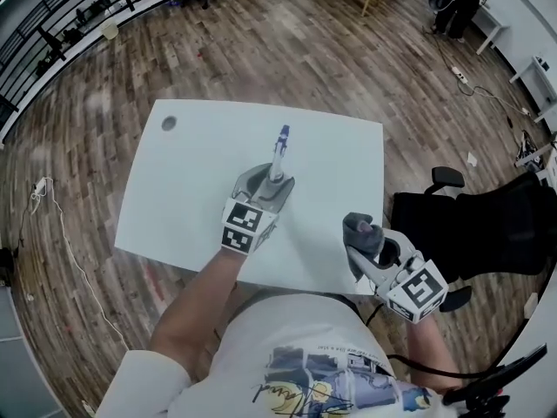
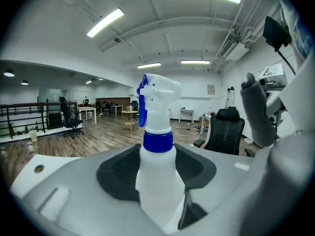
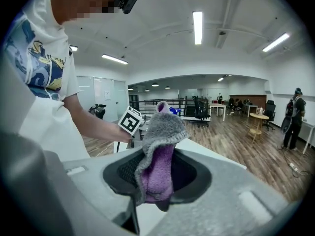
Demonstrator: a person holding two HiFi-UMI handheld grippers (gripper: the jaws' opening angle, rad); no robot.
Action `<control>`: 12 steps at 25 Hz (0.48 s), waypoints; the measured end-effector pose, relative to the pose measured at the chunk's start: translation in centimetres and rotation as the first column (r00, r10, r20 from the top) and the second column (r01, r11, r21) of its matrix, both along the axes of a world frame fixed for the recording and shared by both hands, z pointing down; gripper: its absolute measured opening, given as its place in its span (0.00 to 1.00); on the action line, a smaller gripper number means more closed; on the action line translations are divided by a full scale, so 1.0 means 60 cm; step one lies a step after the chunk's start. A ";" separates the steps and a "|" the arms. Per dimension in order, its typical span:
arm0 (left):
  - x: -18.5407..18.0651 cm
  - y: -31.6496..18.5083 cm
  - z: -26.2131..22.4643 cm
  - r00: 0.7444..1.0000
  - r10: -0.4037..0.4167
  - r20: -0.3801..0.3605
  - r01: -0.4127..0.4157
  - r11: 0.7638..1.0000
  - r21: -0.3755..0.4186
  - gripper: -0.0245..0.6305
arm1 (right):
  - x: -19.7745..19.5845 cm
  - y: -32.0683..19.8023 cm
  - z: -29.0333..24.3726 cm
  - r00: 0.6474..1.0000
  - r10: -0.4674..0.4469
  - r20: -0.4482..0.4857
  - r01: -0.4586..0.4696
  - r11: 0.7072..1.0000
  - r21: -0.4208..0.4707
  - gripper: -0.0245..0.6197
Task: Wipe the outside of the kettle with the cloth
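**Spray bottle point(image 1: 280, 151) in the left hand-held gripper point(image 1: 275, 184), cloth point(image 1: 360, 230) in the right hand-held gripper point(image 1: 369, 249), at a white bench point(image 1: 191, 181).**

The left hand-held gripper's jaws are clamped on the white bottle's body below its blue collar, trigger head up, over the middle of the bench. The right hand-held gripper's jaws are closed on the grey-and-purple cloth, which sticks up and folds over the pads. It hovers off the bench's near right corner, well apart from the bottle. A black office chair point(image 1: 487, 225) stands just beside that corner, close to the right hand-held gripper. A round grommet hole point(image 1: 169, 123) sits near the bench's far left corner. A white cable point(image 1: 54, 209) trails over the wooden floor point(image 1: 287, 50) at left. A distant person point(image 3: 294, 117) stands across the room.
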State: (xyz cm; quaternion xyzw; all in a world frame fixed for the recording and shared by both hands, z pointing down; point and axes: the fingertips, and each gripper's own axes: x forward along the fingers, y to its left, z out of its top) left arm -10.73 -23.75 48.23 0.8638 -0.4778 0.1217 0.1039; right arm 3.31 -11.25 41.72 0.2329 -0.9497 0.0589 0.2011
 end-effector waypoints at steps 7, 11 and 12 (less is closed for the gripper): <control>0.039 0.052 -0.089 0.985 0.121 -0.124 -0.120 0.993 0.015 0.36 | -0.080 -0.076 -0.106 0.982 -0.156 0.103 0.141 0.980 0.139 0.23; 0.060 0.078 -0.128 0.976 0.153 -0.154 -0.151 0.988 0.024 0.36 | -0.131 -0.098 -0.176 0.952 -0.270 0.145 0.231 0.942 0.244 0.23; 0.067 0.084 -0.135 0.975 0.158 -0.156 -0.155 0.987 0.027 0.36 | -0.141 -0.100 -0.187 0.944 -0.297 0.146 0.251 0.930 0.269 0.23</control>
